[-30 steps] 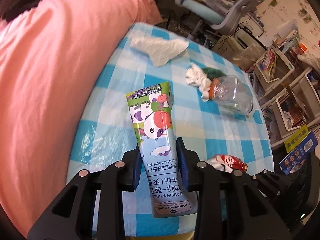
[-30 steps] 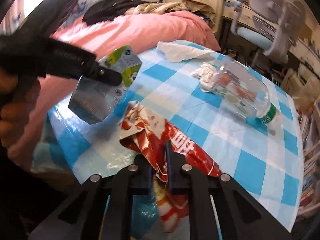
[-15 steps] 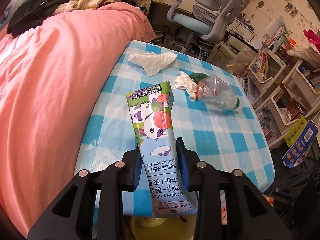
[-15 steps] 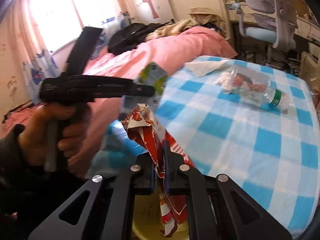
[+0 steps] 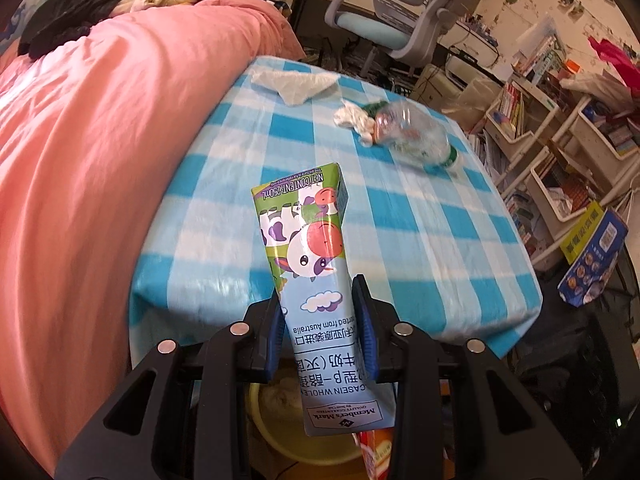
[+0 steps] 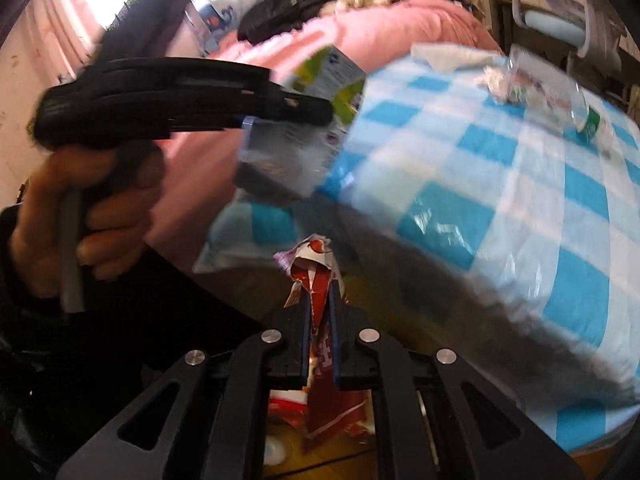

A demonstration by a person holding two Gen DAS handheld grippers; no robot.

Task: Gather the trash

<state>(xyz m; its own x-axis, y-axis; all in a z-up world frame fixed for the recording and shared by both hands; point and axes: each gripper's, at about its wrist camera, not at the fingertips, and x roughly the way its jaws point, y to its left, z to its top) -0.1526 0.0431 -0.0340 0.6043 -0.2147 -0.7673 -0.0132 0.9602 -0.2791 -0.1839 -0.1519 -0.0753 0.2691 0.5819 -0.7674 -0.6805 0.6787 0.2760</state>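
- Both jaws are clamped: my left gripper (image 5: 320,328) pinches a milk carton (image 5: 316,280) by its waist, my right gripper (image 6: 320,332) is closed flat on a crumpled red wrapper (image 6: 318,292).
- Below both loads I see a yellow bin (image 5: 280,436) past the table (image 5: 400,240) edge, something pale already inside.
- By my reckoning, two pieces are about to drop; three remain on the checked cloth: a tissue (image 5: 296,82), a white wad (image 5: 354,120), a bottle (image 5: 416,138).
- Carton is stiff, glossy and boxy; wrapper thin and creased; bottle clear, crushed plastic; tissue soft and limp.
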